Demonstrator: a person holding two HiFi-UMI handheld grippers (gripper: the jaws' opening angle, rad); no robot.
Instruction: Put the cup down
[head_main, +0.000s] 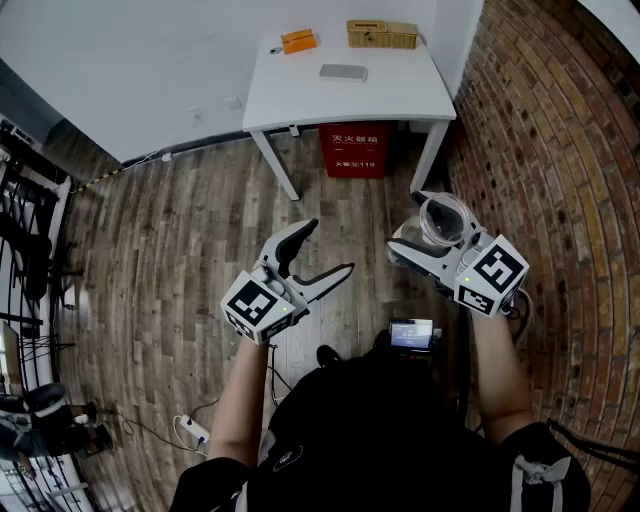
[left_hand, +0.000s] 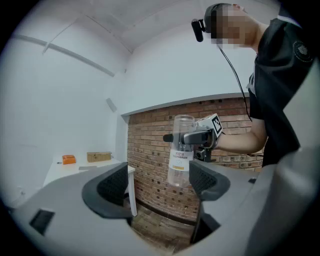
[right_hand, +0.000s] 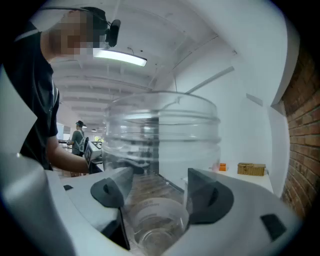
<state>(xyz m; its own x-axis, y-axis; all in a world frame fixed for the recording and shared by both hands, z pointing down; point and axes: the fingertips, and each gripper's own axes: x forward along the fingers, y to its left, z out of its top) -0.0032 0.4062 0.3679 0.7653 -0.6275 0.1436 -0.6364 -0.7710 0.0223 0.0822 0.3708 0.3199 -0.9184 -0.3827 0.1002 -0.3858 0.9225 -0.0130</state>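
A clear plastic cup (head_main: 445, 218) with a white label is held in the air, well above the wooden floor, with my right gripper (head_main: 412, 222) shut on its sides. In the right gripper view the cup (right_hand: 160, 145) fills the space between the right gripper's (right_hand: 160, 192) two dark pads, its base toward the camera. In the left gripper view the same cup (left_hand: 181, 150) stands upright in front of the brick wall. My left gripper (head_main: 330, 247) hangs to the cup's left, open and holding nothing. Its pads stand wide apart around my left gripper's (left_hand: 157, 182) midpoint.
A white table (head_main: 400, 100) stands ahead against the wall, bearing an orange box (head_main: 298, 41), a wicker basket (head_main: 382, 34) and a flat grey item (head_main: 343, 72). A red box (head_main: 355, 150) sits under it. A brick wall (head_main: 560, 150) runs along the right.
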